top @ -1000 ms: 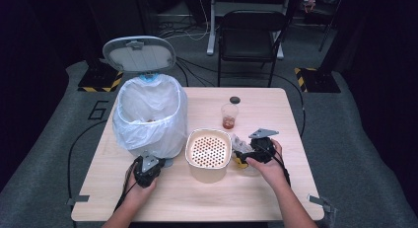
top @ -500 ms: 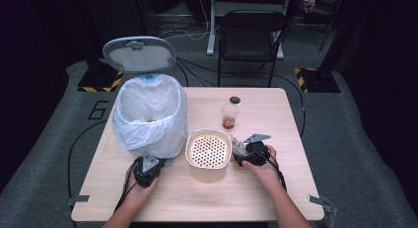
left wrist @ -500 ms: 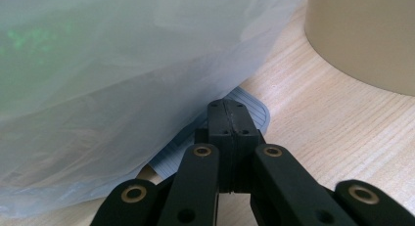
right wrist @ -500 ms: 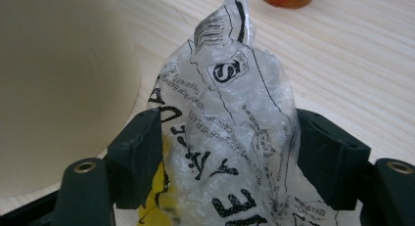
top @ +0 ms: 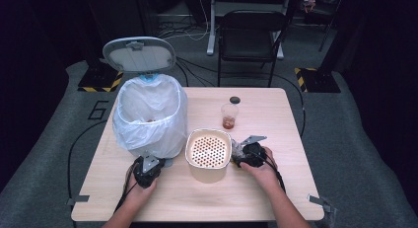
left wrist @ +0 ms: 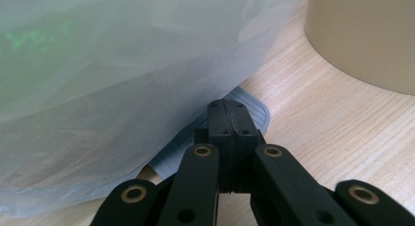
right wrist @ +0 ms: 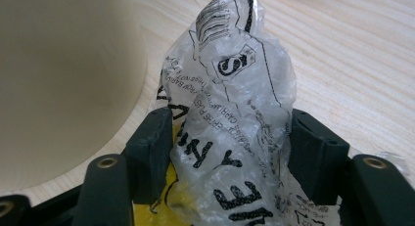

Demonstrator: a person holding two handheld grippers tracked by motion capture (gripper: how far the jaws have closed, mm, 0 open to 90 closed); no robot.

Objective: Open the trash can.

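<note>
Right tongs (right wrist: pixel 230 138) sit lower centre-right of high view, just right of the cream perforated container (top: pixel 209 154); in right gripper view the jaws stand apart w/ a crumpled clear plastic wrapper (right wrist: pixel 235 113) w/ black print between them, touching both pads, so gripping it loosely; can't tell if fully clamped. Wrapper lies on the bench (top: pixel 276 114) beside the container wall. Left tongs (left wrist: pixel 228 121) lower left of high view, jaws pressed together, empty, tips at the grey base under the bag-lined bin (top: pixel 150 114). Plastic cup (top: pixel 229 115) upper centre of bench.
</note>
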